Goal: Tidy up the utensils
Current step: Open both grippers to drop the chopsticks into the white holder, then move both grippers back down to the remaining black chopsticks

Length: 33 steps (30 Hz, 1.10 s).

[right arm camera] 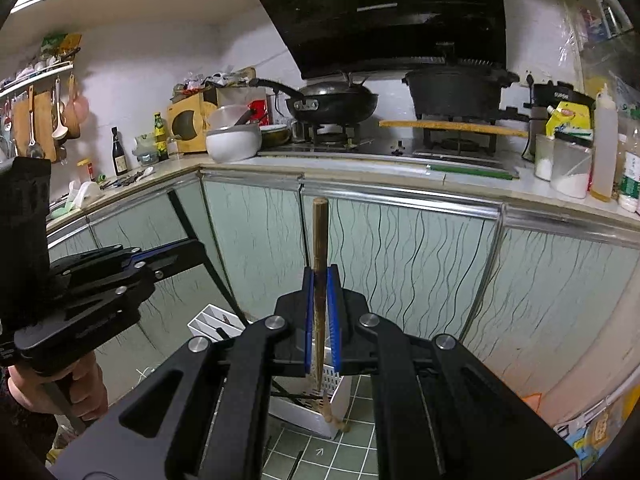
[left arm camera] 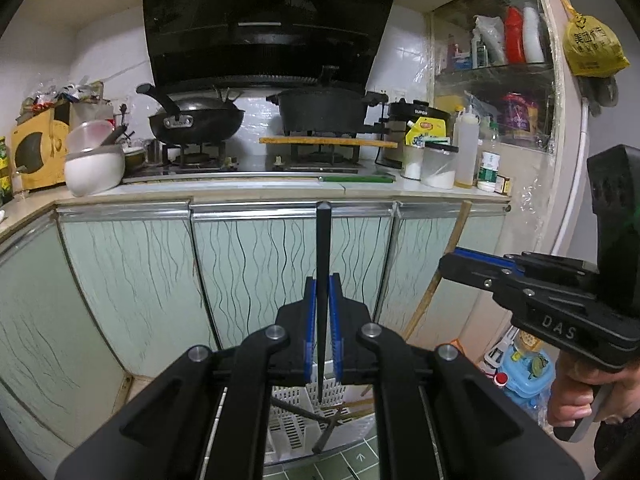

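Observation:
My left gripper [left arm camera: 322,280] is shut on a black chopstick [left arm camera: 323,248] that stands upright between its blue pads, its top level with the counter edge. My right gripper [right arm camera: 320,274] is shut on a brown wooden chopstick [right arm camera: 319,236], also upright. Below both lies a white perforated utensil basket [left arm camera: 326,390] on the green tiled floor, with several chopsticks lying in it; the same basket [right arm camera: 332,380] shows under the right gripper. The right gripper [left arm camera: 446,266] appears at the right of the left wrist view, the left gripper [right arm camera: 200,250] at the left of the right wrist view.
Green cabinet doors [left arm camera: 256,264] stand close ahead under a counter with a stove, a wok [left arm camera: 196,120] and a black pot [left arm camera: 324,110]. A white bowl [right arm camera: 234,142] and bottles sit on the counter. A white divided tray [right arm camera: 216,322] lies on the floor. A hand [left arm camera: 572,396] grips the right handle.

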Each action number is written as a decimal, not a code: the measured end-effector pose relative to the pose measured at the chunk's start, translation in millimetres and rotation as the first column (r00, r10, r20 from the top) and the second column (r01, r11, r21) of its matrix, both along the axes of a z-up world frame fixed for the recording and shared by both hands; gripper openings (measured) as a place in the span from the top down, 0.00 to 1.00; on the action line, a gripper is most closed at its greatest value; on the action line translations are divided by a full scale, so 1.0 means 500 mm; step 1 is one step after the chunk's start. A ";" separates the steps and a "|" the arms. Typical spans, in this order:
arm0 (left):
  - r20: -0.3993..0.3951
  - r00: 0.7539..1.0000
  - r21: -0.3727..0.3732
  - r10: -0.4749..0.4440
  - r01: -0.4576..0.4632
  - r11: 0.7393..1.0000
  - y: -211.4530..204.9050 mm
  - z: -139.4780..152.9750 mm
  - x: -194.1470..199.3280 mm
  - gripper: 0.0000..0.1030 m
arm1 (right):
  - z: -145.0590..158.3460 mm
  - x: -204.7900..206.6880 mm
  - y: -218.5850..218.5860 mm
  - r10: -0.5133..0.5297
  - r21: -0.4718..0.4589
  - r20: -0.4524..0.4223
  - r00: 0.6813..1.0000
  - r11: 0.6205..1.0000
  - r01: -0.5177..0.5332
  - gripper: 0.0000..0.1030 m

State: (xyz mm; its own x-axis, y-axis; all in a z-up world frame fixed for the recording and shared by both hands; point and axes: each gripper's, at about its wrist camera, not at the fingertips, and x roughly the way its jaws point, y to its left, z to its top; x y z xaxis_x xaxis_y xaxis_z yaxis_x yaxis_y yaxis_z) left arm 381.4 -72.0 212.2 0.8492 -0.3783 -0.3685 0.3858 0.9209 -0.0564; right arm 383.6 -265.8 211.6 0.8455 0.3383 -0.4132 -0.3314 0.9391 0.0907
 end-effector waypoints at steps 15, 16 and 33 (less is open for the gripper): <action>-0.077 0.995 0.063 -0.064 0.069 0.996 -0.023 -0.143 0.048 0.75 | -0.111 0.050 -0.012 0.015 0.024 -0.120 0.993 1.000 -0.012 0.56; -0.069 0.997 0.073 -0.045 0.050 0.996 -0.018 -0.146 0.043 0.35 | -0.111 0.047 -0.016 0.010 0.028 -0.114 0.993 1.000 -0.007 0.37; -0.076 0.996 -0.005 0.053 -0.053 0.999 0.118 -0.159 -0.128 0.05 | -0.131 -0.144 -0.011 -0.055 -0.048 -0.037 0.998 0.997 0.053 0.07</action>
State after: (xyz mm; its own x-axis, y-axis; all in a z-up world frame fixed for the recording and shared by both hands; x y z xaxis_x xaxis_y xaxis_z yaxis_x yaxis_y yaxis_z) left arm 317.3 -13.0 132.6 0.8378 -0.3361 -0.4302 0.3307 0.9395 -0.0898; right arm 311.5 -271.3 145.9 0.8452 0.2722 -0.4599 -0.2776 0.9590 0.0575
